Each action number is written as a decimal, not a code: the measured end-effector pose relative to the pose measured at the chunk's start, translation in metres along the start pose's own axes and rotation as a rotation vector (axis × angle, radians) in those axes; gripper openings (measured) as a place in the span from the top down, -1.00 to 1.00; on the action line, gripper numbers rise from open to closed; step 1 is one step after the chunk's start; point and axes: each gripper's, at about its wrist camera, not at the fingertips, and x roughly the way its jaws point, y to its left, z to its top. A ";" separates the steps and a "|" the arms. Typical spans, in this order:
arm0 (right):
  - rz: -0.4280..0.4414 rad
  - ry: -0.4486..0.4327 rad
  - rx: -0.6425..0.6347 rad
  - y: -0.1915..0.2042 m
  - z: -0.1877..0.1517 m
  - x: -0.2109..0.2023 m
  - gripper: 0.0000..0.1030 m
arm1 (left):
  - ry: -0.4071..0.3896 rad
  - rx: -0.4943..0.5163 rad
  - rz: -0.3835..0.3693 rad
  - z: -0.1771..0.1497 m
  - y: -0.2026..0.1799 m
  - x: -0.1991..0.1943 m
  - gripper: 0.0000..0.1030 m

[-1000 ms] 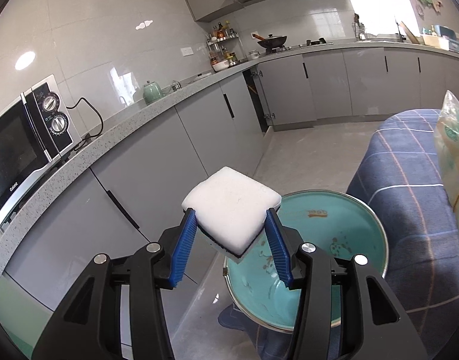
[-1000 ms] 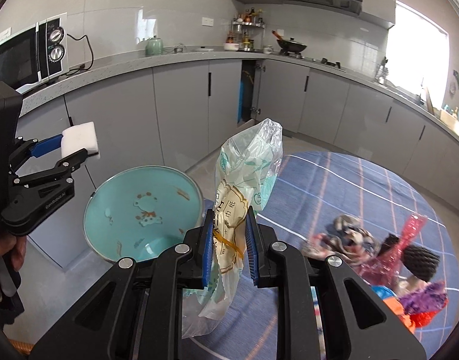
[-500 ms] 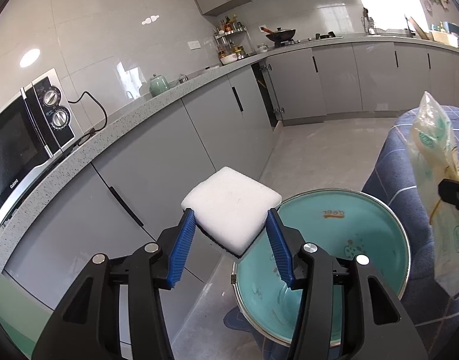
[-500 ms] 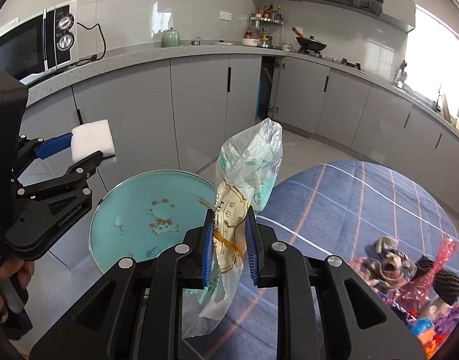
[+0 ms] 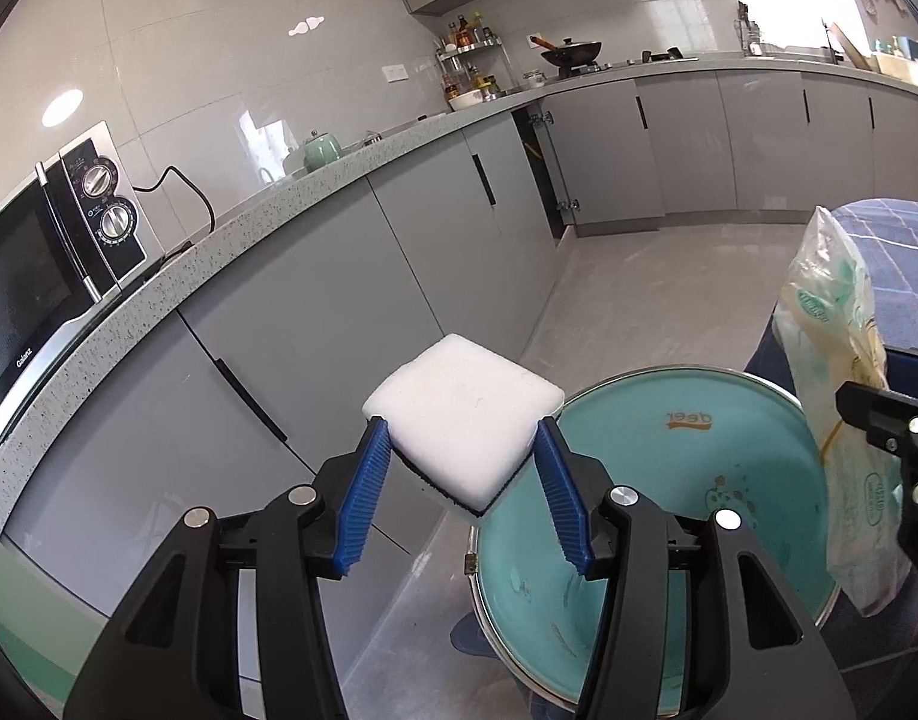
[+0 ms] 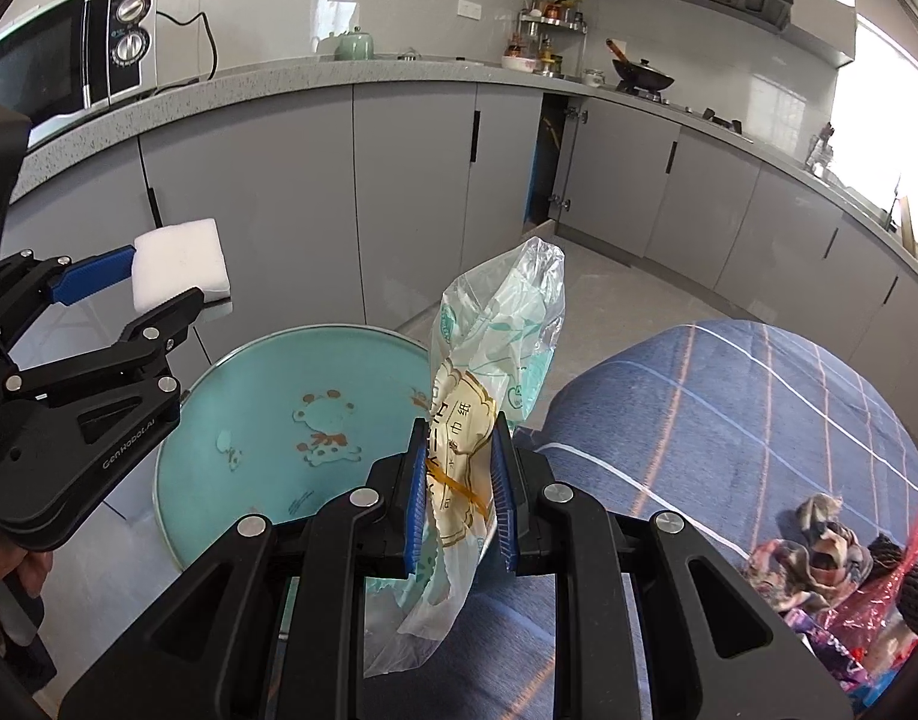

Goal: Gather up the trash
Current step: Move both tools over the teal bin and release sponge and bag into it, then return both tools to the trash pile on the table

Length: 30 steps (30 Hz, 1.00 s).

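A: Right, far left first. Black-and-silver microwave oven on the speckled grey stone countertop, pale green ceramic teapot further along it.

B: And the left gripper?

A: Black frame, 2 blue ribbed pads. Pinching a square white sponge block with a dark underside by 2 opposite corners; block sits tilted, well above the floor. Seen from the right wrist, it hangs over the left rim of the basin.

B: Basin?

A: Round teal enamel basin with a metal rim, cartoon animal printed on the bottom, a few brown specks inside. Just beside the edge of the blue plaid tablecloth.

B: Right gripper?

A: Narrow gap, clamped on a crumpled clear plastic tissue wrapper with green and yellow print. Wrapper stands upright, its top above the pads, its tail drooping below. In the left wrist view it hangs over the basin's right rim.

B: Anything further right?

A: Heap of mixed trash on the cloth: red cellophane, a dark netted lump, crumpled printed scraps. Well apart from the basin.
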 end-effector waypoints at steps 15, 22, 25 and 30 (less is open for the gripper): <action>0.043 0.010 0.022 -0.005 -0.004 0.012 0.02 | 0.026 0.004 -0.019 -0.007 -0.008 0.012 -0.53; 0.009 0.002 0.074 -0.016 -0.006 -0.002 -0.25 | 0.018 0.002 -0.007 -0.006 -0.007 0.006 -0.73; -0.012 0.002 0.091 -0.020 -0.007 -0.015 -0.31 | 0.010 -0.003 -0.002 -0.005 -0.005 -0.001 -0.79; -0.066 -0.006 0.105 -0.032 -0.016 -0.050 -0.39 | -0.029 -0.005 -0.020 -0.001 -0.006 -0.027 -0.89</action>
